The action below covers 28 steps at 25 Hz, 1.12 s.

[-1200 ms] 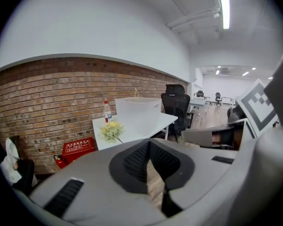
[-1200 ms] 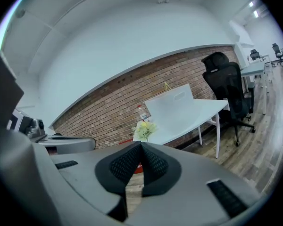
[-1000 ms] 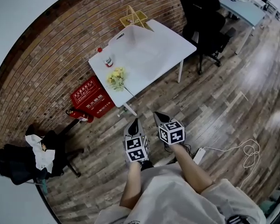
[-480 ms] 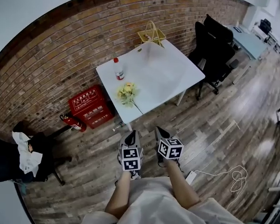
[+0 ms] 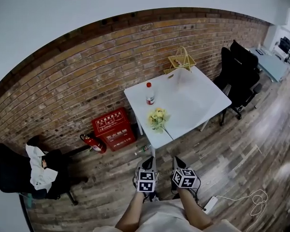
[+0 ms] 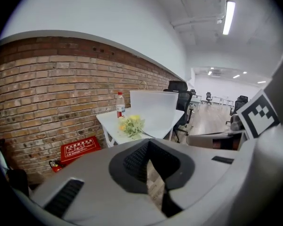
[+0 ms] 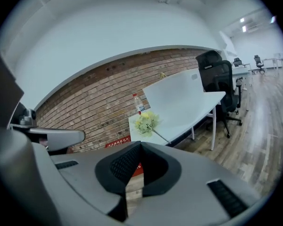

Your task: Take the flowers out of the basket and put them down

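The yellow-green flowers lie on the near left part of the white table, stem pointing toward me. They also show in the left gripper view and the right gripper view. The wire basket stands at the table's far edge against the brick wall. My left gripper and right gripper hang side by side close to my body, well short of the table. Both are shut with nothing between the jaws.
A bottle with a red cap stands on the table beside the flowers. A red box and a fire extinguisher sit by the wall. Black office chairs stand right of the table. A chair with clothes is far left; a white cable lies on the floor.
The head view has shifted, so the table and flowers now sit farther right and more wall shows. Both grippers stay shut, side by side near my body.
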Each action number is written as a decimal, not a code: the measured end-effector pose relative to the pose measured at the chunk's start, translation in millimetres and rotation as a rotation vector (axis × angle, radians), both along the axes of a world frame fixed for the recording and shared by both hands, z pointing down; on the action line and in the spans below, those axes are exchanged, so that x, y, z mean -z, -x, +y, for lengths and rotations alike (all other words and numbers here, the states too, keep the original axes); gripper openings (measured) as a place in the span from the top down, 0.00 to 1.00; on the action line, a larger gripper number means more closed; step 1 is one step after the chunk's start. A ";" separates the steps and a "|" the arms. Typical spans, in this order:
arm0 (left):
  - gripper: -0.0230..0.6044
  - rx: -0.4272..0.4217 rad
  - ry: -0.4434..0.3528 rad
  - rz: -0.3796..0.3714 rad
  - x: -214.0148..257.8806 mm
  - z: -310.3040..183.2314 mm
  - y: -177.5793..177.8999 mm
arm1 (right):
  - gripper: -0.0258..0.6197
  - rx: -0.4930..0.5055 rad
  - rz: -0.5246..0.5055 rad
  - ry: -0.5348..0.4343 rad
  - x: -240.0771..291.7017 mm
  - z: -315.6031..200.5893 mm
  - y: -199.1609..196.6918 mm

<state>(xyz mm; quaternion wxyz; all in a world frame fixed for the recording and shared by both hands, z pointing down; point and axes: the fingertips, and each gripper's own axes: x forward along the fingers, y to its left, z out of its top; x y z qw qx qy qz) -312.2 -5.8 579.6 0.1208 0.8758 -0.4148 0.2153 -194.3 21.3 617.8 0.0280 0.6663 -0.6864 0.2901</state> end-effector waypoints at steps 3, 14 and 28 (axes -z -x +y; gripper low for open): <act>0.92 -0.013 0.022 0.007 -8.1 0.7 4.1 | 0.96 -0.009 0.018 -0.002 0.1 -4.9 -0.3; 0.92 -0.078 -0.017 -0.043 -6.2 -1.8 6.5 | 0.96 -0.080 0.038 0.001 -2.3 -5.0 -13.9; 0.92 -0.072 -0.039 -0.029 0.3 -7.9 18.1 | 0.96 0.007 0.081 -0.010 9.8 -15.6 13.2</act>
